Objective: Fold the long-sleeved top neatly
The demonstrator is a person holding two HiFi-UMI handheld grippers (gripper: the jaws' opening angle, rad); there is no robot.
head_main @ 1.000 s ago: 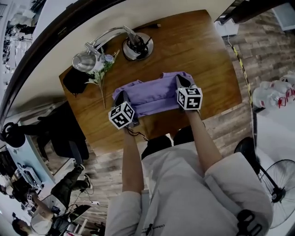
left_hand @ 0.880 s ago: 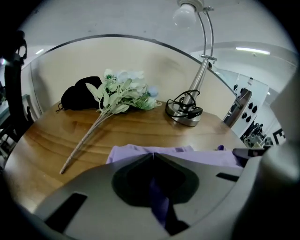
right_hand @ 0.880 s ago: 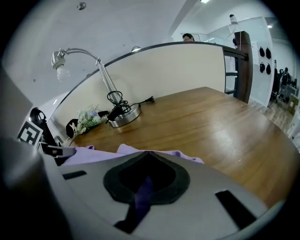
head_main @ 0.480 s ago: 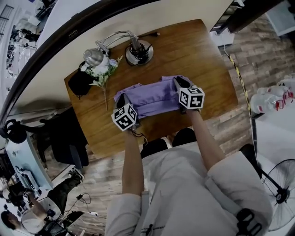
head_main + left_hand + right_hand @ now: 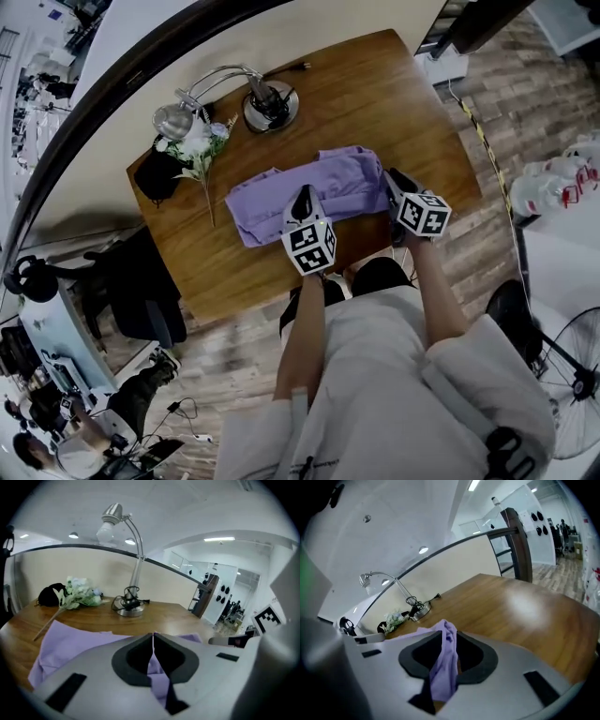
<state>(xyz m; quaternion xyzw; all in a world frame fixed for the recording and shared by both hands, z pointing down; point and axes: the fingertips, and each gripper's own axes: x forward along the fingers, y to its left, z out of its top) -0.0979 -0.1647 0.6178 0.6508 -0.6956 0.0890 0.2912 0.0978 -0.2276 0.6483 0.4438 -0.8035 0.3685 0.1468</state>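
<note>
**Long-sleeved top** (image 5: 347, 183): purple, part-folded, lying on the table (image 5: 403, 94) ahead of both sets of jaws.

**Left gripper** (image 5: 302, 199): jaws closed, pinching a fold of the top.

**Right gripper** (image 5: 392, 180): jaws have just been opening. Cloth hangs loose between them, with the pads off it.

**Advisable:** carry the pinched edge level, lay it square on the layer beneath, and draw the right jaws clear without dragging cloth.

**Count:** one top, two grippers, one desk lamp (image 5: 267, 98), one flower sprig (image 5: 197, 142).

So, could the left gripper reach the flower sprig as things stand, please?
Probably not yet: the left gripper is shut on the purple top and would drag it along. Otherwise nothing stands between it and the flower sprig.
</note>
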